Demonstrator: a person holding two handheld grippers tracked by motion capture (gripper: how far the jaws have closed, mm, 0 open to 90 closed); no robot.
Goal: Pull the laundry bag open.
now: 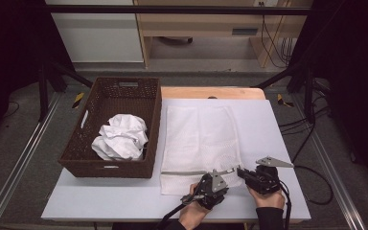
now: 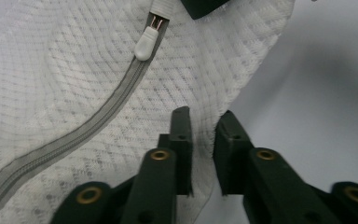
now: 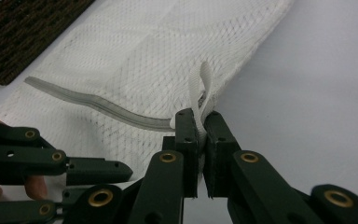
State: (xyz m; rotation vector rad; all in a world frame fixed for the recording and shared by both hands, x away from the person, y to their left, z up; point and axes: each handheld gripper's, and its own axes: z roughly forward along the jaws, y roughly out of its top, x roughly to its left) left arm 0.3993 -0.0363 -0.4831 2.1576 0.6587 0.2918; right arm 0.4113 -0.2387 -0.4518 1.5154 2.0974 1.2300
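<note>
mesh bag: white net cloth | basket: dark woven wicker | table: matt

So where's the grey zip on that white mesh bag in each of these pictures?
High view: the grey zip crosses the bag's near end, low and centre in the picture.
Left gripper view: the zip runs from bottom left up to top centre, ending at its white pull.
Right gripper view: the zip curves from mid left toward the centre.
Shared landmark: the white mesh bag it is sewn into.

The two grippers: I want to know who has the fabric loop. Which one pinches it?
The right gripper: its jaws clamp the white loop at the mesh bag's corner; the left gripper's stand apart.
</note>
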